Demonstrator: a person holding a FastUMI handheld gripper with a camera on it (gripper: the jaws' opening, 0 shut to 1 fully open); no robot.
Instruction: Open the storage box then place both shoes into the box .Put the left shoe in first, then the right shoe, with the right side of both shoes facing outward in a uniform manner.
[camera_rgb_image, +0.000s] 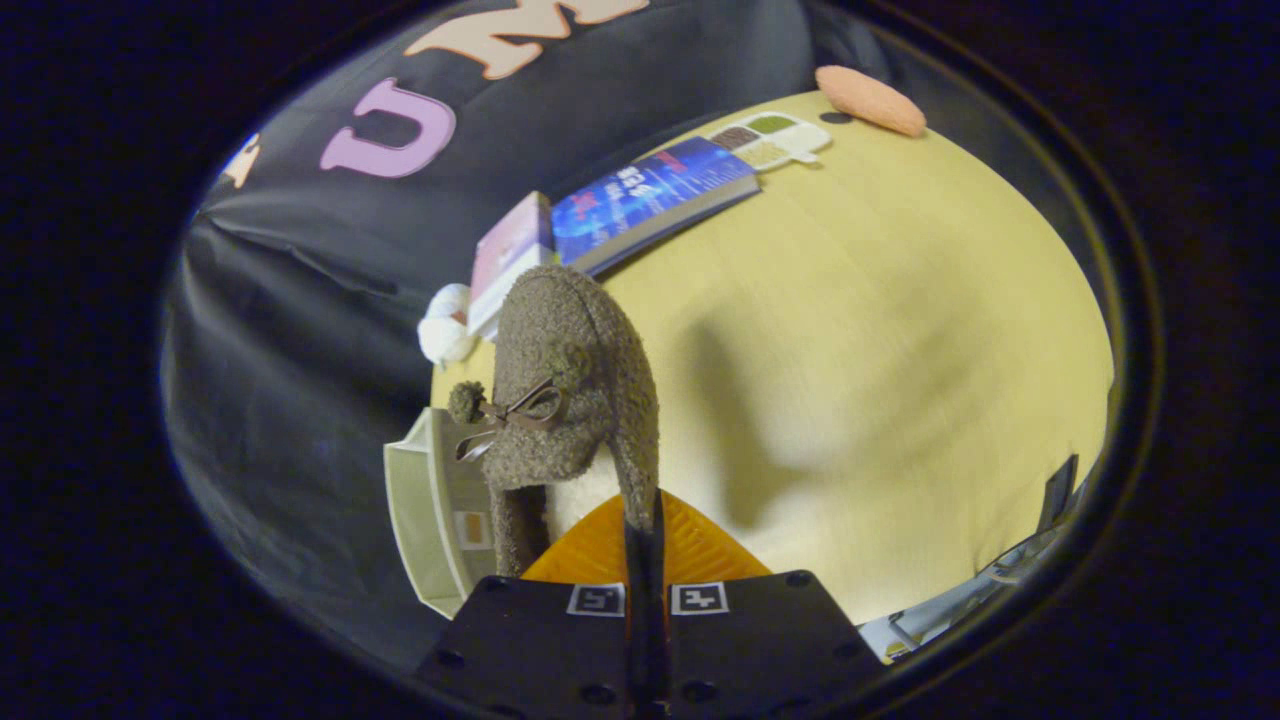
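Between the claw (645, 530) fingers, shoe (575, 390) clamped, toe pointing ahead.

I have the gripper (645, 540) tilted, rolled well off level, its two fingers drawn almost together with only a thin slit between them; they pinch the rim of the shoe (572, 390), which stands up just ahead of the fingertips

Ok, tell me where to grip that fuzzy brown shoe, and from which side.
Grip the shoe on its thin collar edge, coming from the heel end. The gripper is shut on that edge, one finger seemingly inside the opening, one outside. The bowed toe is too bulky for the fingers.
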